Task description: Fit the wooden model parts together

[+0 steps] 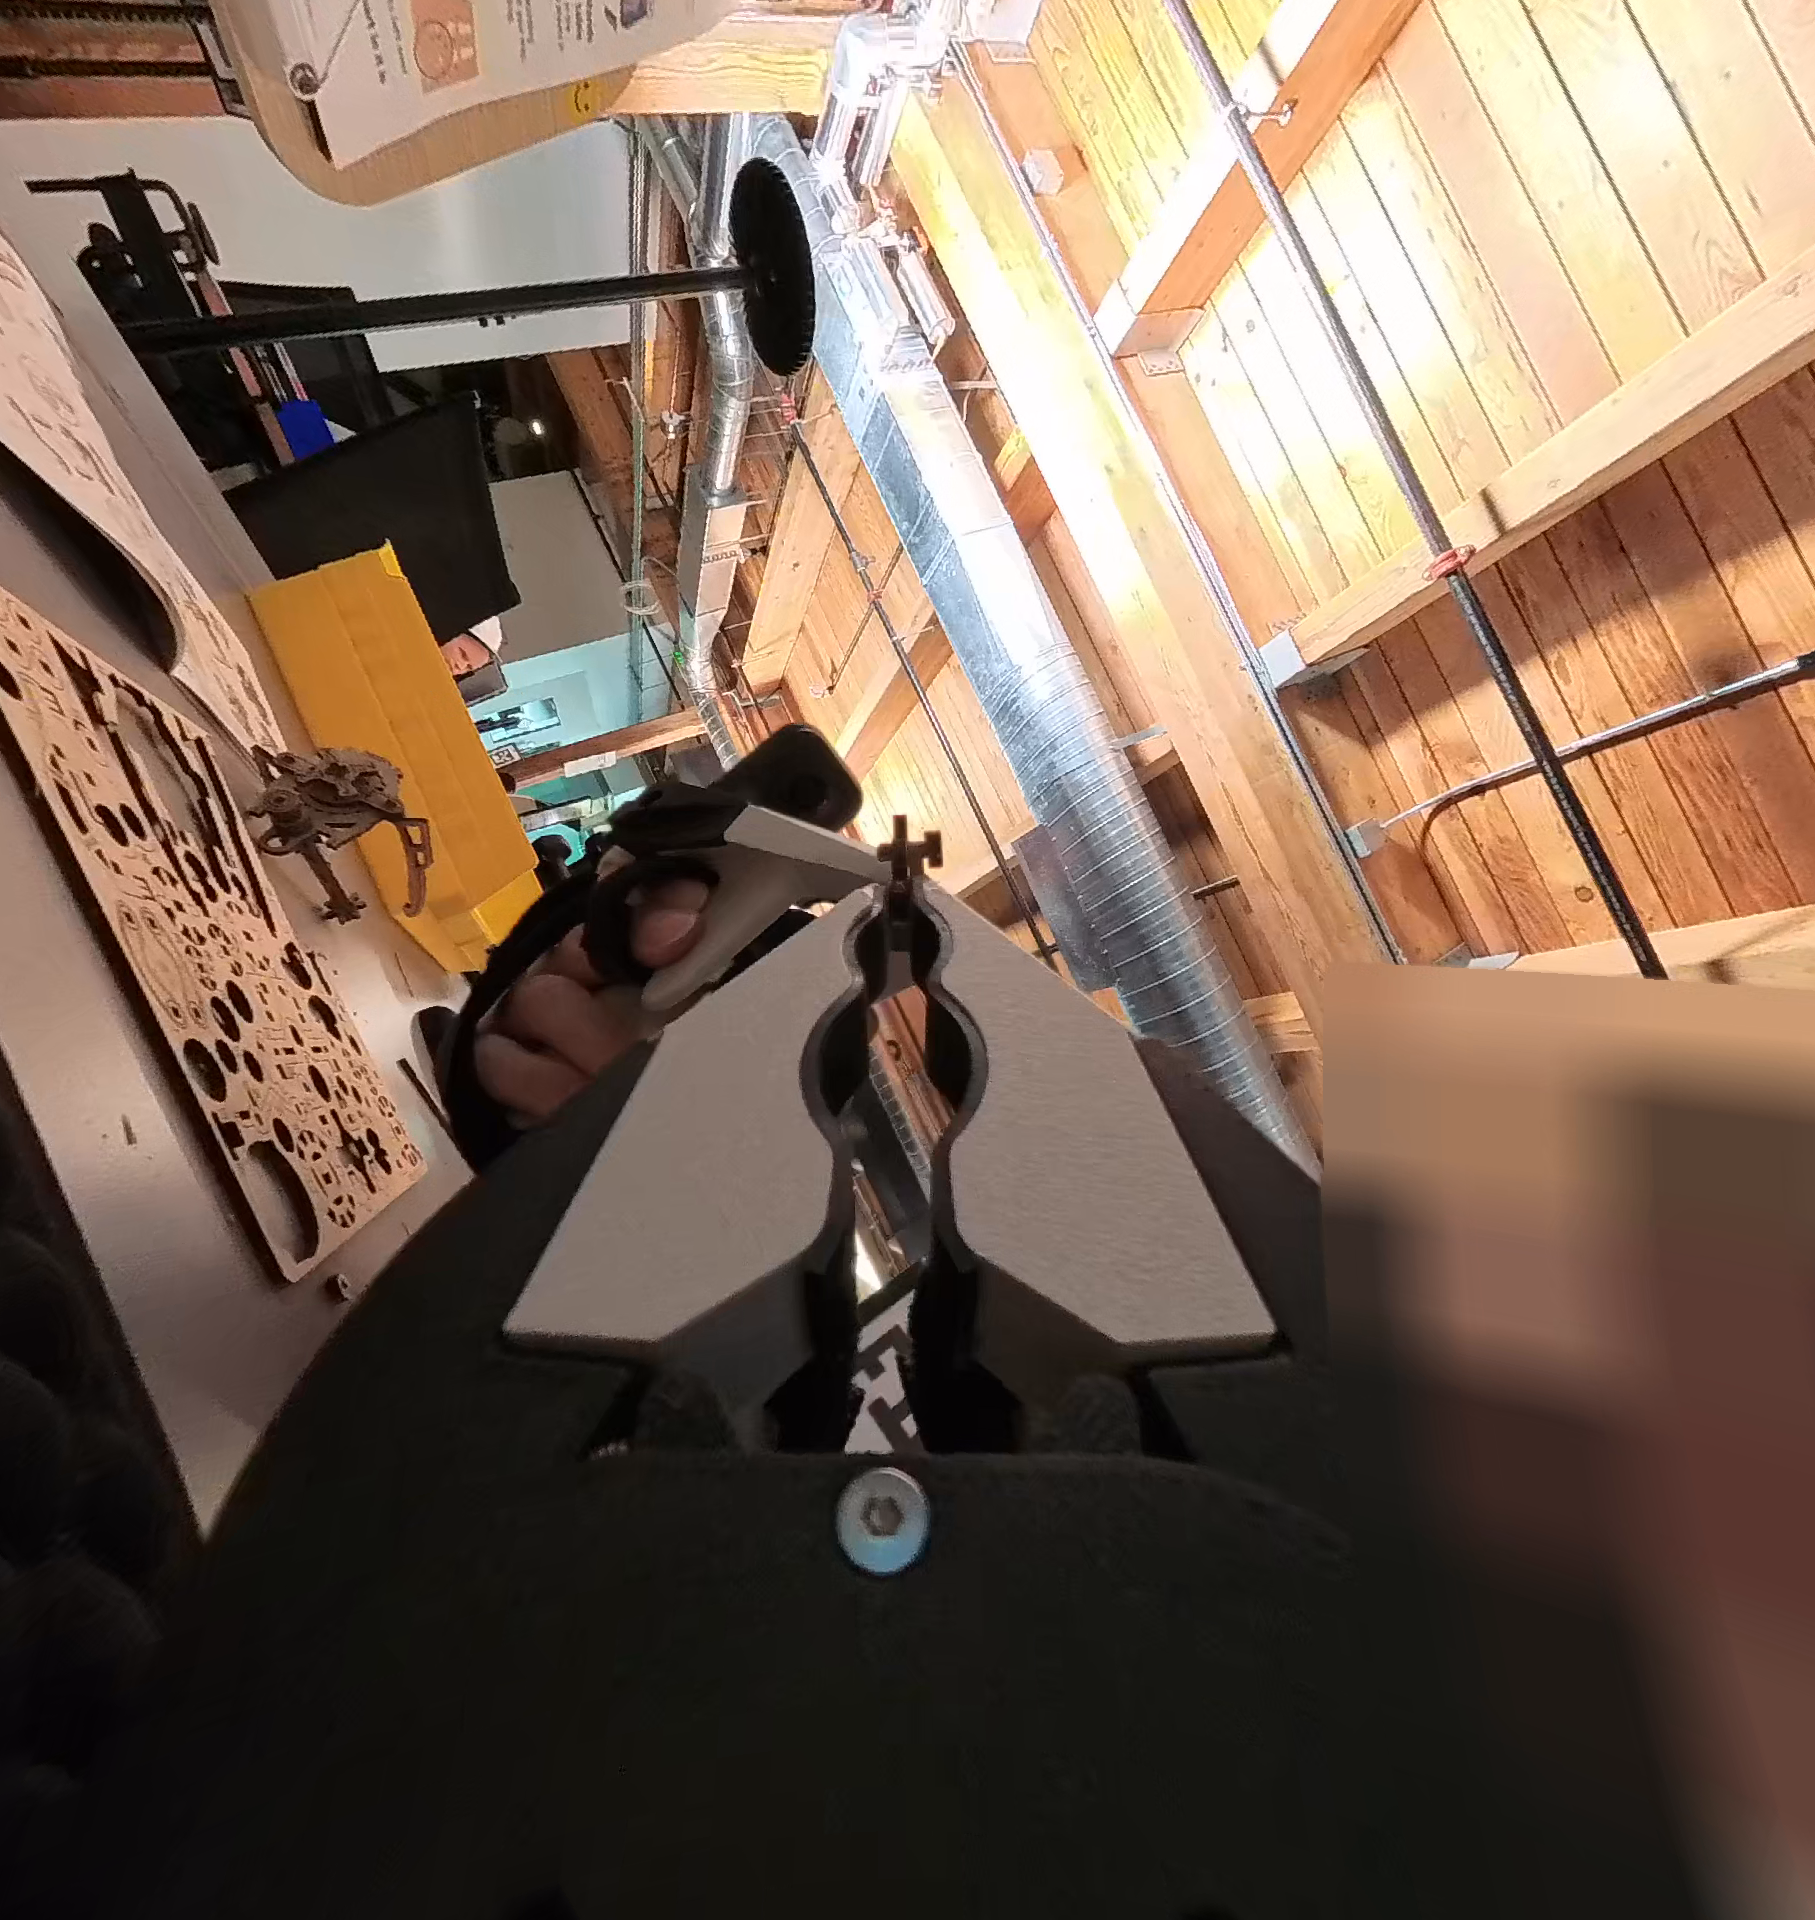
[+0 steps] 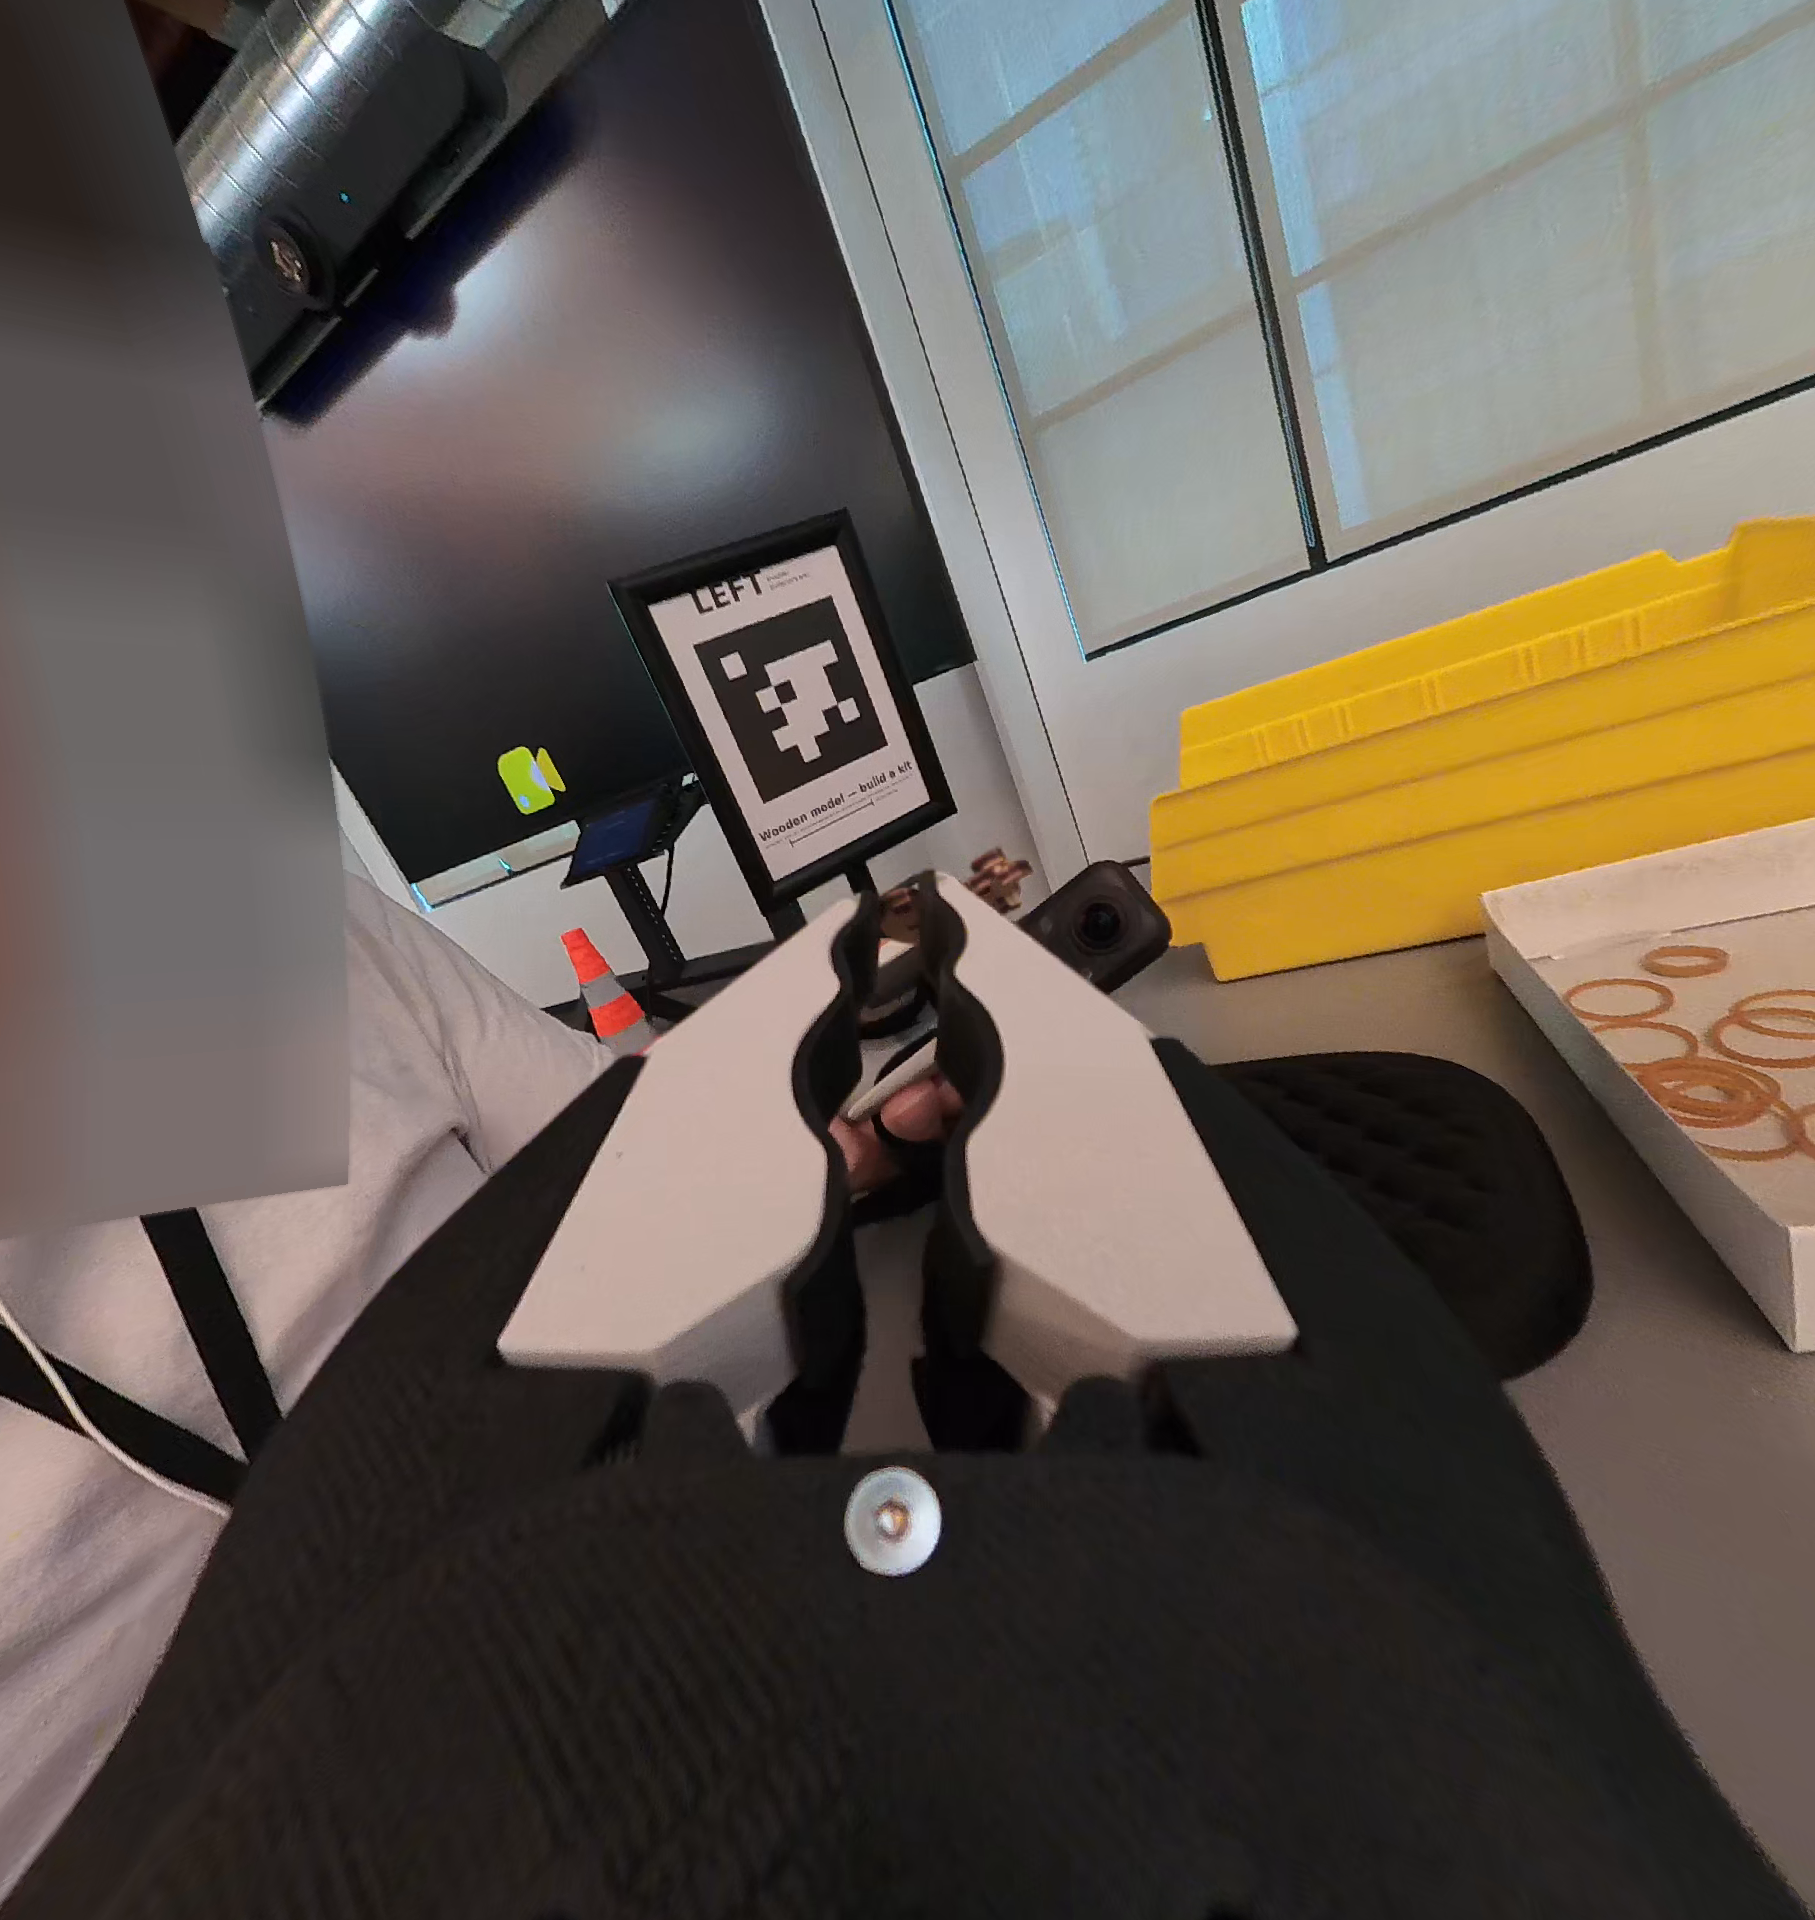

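My left gripper (image 1: 898, 909) is shut on a small dark wooden part (image 1: 909, 852) whose cross-shaped end sticks out past the tips, held up in the air. The right gripper (image 1: 861, 871) comes in from the left in the left wrist view, held by a hand, and its tip meets that part. In the right wrist view my right gripper (image 2: 908, 902) has its jaws closed, with a small brown wooden piece (image 2: 895, 916) pinched at the tips. A partly built dark wooden model (image 1: 331, 810) stands on the table beside a wooden sheet (image 1: 186, 935) with many cut-outs.
Yellow bins (image 2: 1505, 769) stand at the back right by a window. A white tray (image 2: 1568, 1174) holds several tan rings. A framed marker sign (image 2: 799, 717), a small black camera (image 2: 1100, 925) and an orange cone (image 2: 607, 987) lie beyond the grippers. A black padded cushion (image 2: 1422, 1174) lies near. Left and right tips are no more than a few centimetres apart. From either gripper's tips it is about 30 cm to the partly built dark wooden model (image 1: 331, 810).
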A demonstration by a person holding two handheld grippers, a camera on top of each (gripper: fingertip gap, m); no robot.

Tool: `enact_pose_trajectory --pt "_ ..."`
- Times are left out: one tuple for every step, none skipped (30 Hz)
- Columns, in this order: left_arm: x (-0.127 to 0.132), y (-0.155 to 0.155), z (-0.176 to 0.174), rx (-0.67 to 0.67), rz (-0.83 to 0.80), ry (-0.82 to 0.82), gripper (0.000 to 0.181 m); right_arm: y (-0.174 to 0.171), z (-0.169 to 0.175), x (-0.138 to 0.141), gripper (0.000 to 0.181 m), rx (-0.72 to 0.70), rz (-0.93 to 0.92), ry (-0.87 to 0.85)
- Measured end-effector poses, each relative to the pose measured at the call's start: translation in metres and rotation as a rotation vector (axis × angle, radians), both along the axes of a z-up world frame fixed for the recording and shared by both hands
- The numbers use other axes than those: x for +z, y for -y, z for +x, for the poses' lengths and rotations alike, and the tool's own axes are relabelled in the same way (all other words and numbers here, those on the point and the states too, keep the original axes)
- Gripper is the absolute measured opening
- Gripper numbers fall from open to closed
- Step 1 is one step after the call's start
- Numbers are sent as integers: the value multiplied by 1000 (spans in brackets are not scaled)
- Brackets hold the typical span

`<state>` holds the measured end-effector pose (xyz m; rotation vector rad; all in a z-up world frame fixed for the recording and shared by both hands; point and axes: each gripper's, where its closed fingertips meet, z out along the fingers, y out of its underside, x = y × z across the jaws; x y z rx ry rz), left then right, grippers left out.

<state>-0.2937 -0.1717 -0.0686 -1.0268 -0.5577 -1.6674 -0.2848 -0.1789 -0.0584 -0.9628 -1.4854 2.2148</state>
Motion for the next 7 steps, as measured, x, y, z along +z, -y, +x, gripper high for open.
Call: enact_pose_trajectory --pt "0 0 0 -3 1 -2 0 0 0 -1 5 -2 15 0" --pt "0 0 1 -7 4 -1 0 1 1 -1 5 -4 24 -3" --pt "0 0 2 -15 5 -3 0 1 1 0 5 -4 26 -5" --pt "0 0 2 -23 4 -6 1 0 1 0 6 -5 27 -1" --pt "-1 0 3 -31 0 -15 1 0 1 0 6 -3 23 8" --pt "-3 -1 4 -39 -8 -35 1 -1 1 -1 5 0 14 21" --pt "-6 -1 4 -47 -20 -61 1 -2 1 -3 5 0 10 38"
